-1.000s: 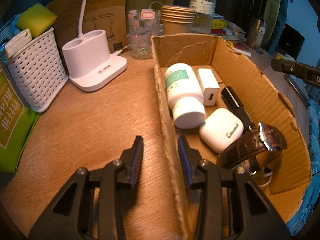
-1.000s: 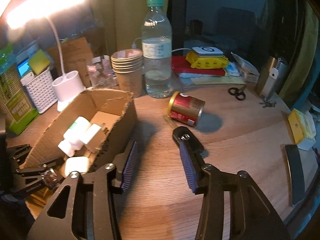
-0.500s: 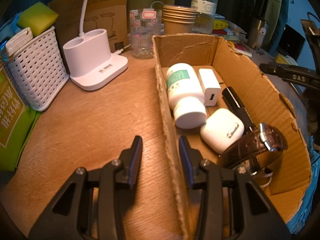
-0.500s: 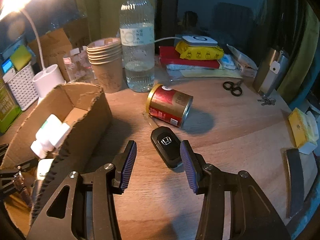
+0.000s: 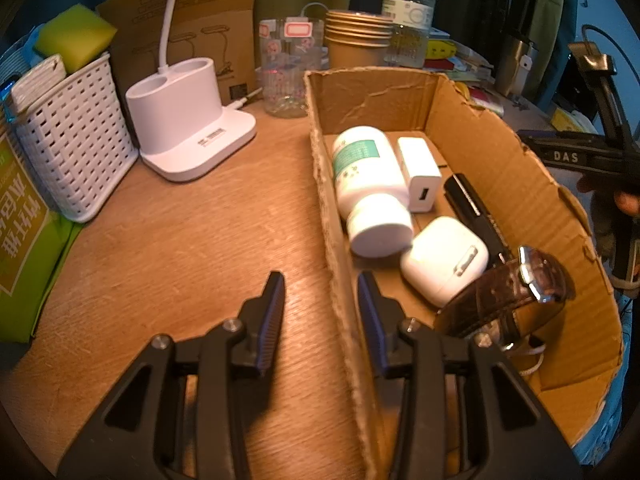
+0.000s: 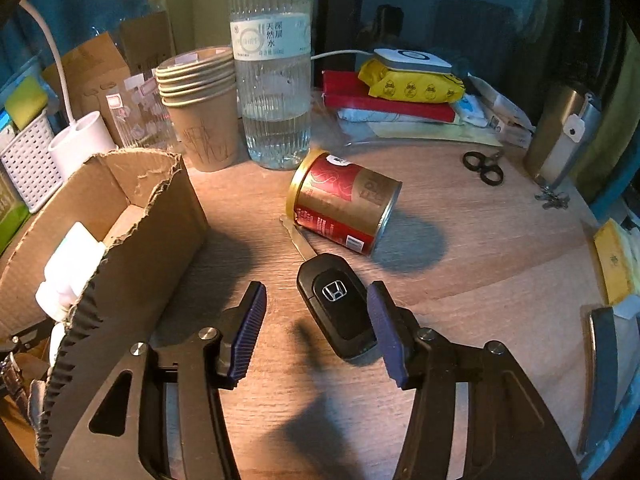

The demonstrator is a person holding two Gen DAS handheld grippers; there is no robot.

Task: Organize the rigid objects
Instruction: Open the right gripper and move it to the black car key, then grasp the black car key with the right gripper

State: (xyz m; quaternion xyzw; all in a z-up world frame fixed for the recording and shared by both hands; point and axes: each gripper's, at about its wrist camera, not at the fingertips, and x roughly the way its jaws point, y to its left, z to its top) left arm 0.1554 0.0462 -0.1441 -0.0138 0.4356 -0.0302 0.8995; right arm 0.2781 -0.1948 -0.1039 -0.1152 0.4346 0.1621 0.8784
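The car key (image 6: 340, 306) lies on the table (image 6: 480, 264) between the right gripper (image 6: 316, 328)'s parted fingers, unclasped, nearer the right one. Its jaws have just been opening; a second ago the key lay ahead of them.

Black fingers (image 6: 252, 332) – blue pads (ribbed)

Rough torn cardboard box (image 5: 500, 152), grained wooden table (image 5: 180, 240), glossy black plastic car key (image 6: 340, 304), shiny metal can (image 6: 344, 208)

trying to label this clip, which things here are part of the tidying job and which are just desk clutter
In the job:
- cardboard box
- car key, between the open right tool
- red can
- boxed already: pill bottle, charger, earbud case, watch

Lying about:
- water bottle
- paper cups
- scissors
- white basket
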